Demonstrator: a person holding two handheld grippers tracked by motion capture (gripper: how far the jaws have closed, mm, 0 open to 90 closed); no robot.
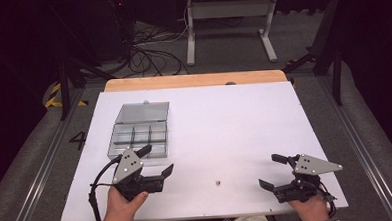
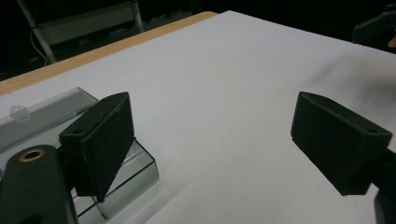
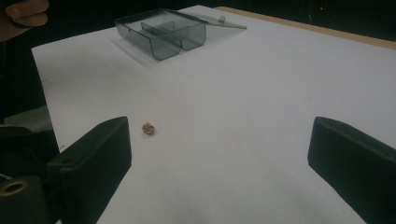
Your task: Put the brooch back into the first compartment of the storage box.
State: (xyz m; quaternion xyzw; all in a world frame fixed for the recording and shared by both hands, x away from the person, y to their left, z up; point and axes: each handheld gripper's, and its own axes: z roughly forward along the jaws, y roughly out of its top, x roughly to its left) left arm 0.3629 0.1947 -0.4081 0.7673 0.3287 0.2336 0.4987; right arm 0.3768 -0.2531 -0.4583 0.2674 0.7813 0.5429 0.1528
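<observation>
- High view: a small bead (image 1: 217,182) lies on the white board (image 1: 224,119), near the front edge, between the two grippers and touching neither.
- Right gripper view shows the same bead (image 3: 148,128) as a pale, brownish speck just beyond the left jaw, outside the gap between the jaws.
- Right gripper (image 1: 270,171) hovers low over the front right part of the board, held by a hand (image 1: 313,209); its jaws stand wide apart with nothing between them.
- Left gripper (image 1: 156,161) sits at the front left, held by a hand (image 1: 122,210); its jaws are also spread wide and grip nothing.
- Upper jaw of the left gripper lies over the near edge of the box (image 1: 139,138); whether it touches cannot be told.
- Box is clear plastic with divided compartments, its lid (image 1: 143,113) folded back flat on the far side; it stands on the left half of the board, well apart from the bead.
- Left gripper view has a corner of the box (image 2: 140,170) right behind the left jaw, bare board ahead.
- Beyond the board runs a wooden table edge (image 1: 195,80), then cables (image 1: 151,55) and a metal stand (image 1: 230,24) on the floor.
</observation>
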